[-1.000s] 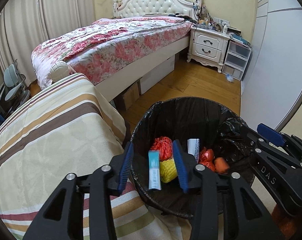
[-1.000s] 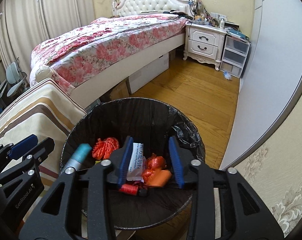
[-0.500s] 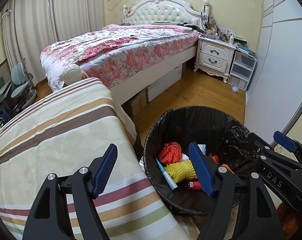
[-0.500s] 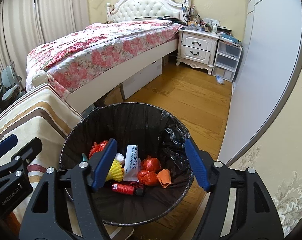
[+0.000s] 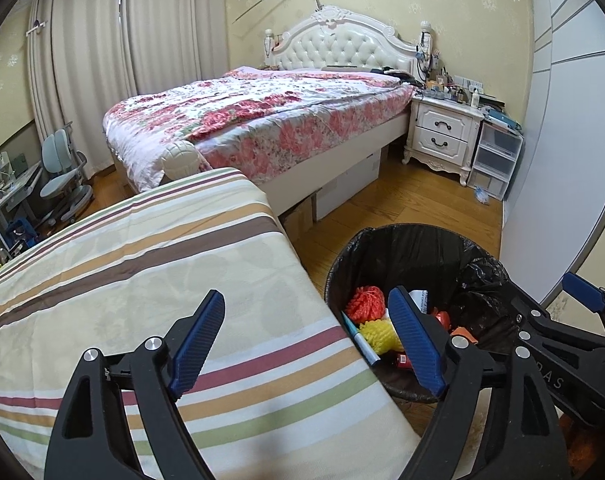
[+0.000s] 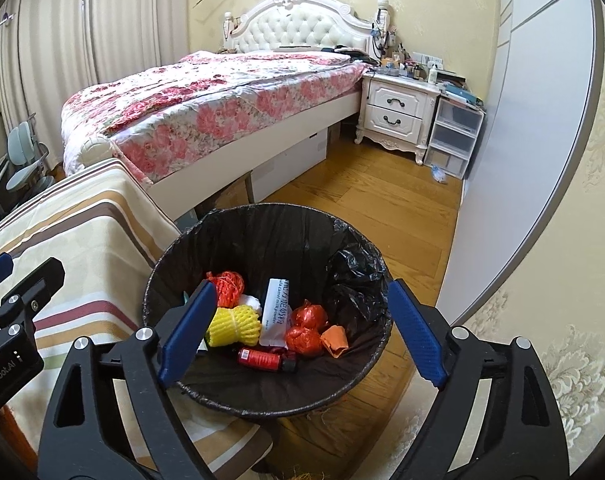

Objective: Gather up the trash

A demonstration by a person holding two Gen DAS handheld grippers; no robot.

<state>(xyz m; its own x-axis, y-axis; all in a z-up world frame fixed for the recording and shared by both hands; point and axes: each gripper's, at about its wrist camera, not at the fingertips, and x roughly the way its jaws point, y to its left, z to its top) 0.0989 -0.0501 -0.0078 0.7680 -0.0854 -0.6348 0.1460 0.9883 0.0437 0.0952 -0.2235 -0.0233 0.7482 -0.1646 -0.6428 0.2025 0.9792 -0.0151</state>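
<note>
One red bottle (image 6: 262,358), perhaps right-view only

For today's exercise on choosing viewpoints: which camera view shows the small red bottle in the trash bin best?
The right wrist view. There the small red bottle lies in full sight on the bottom of the trash bin, label and dark cap visible. In the left wrist view only a sliver of it shows, the rest hidden behind a blue finger of the left hand-held gripper.

Left claw (image 5: 308,340) opening, empty, over striped bedcover (image 5: 142,280) beside black-lined trash bin (image 5: 414,248).
</note>
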